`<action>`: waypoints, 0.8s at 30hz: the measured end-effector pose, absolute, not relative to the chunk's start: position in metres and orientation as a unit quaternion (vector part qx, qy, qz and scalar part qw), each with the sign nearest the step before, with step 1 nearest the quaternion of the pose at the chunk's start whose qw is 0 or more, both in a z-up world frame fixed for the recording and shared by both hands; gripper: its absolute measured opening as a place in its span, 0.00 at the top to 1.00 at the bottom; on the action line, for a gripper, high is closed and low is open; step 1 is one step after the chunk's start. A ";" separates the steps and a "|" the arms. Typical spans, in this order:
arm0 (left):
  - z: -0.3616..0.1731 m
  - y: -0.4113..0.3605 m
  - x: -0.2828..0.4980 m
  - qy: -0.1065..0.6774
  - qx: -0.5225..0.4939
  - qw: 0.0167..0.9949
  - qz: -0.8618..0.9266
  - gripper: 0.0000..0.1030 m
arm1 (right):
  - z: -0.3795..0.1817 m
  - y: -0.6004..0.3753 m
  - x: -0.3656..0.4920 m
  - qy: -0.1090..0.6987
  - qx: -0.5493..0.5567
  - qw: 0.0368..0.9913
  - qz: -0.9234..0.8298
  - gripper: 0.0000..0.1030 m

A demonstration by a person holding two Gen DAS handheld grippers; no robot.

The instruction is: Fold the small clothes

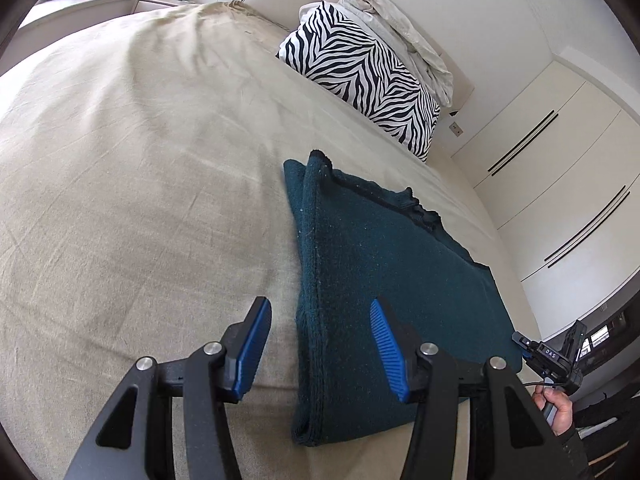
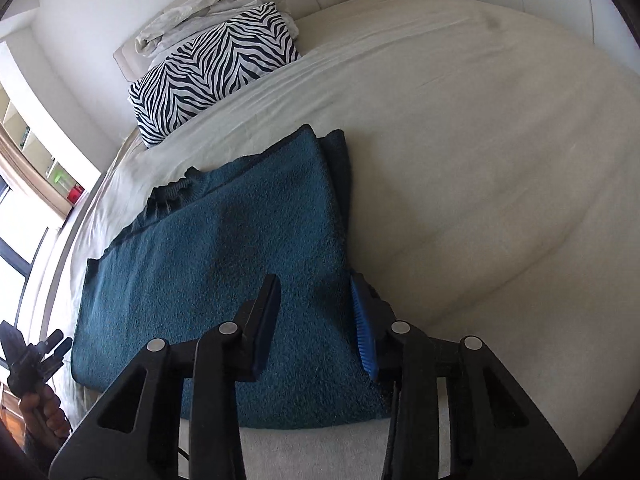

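Right wrist: folded teal garment point(image 2: 224, 264)

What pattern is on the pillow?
Black and white zebra stripes on the pillow, clearest in the left wrist view.

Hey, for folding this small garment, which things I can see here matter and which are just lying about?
Part of the job:
- teal knit garment, folded on the bed sheet
- left gripper, open
- right gripper, open

Just lying about:
- zebra pillow
- crumpled pale bedding
- wardrobe doors
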State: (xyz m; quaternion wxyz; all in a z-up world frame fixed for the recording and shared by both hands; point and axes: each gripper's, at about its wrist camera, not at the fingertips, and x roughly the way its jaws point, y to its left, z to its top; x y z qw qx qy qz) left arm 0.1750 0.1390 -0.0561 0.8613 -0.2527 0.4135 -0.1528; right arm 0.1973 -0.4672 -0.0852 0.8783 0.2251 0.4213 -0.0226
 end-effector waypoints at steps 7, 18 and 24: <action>-0.059 0.124 0.169 0.416 -0.226 0.865 -0.167 0.59 | -0.089 -0.477 0.187 0.426 0.237 0.872 -0.042 0.74; -0.069 0.112 0.171 0.434 -0.173 0.873 -0.142 0.85 | -0.071 -0.467 0.166 0.414 0.201 0.886 -0.057 0.95; -0.071 0.111 0.170 0.444 -0.159 0.871 -0.136 0.89 | -0.087 -0.480 0.157 0.425 0.236 0.872 -0.060 0.95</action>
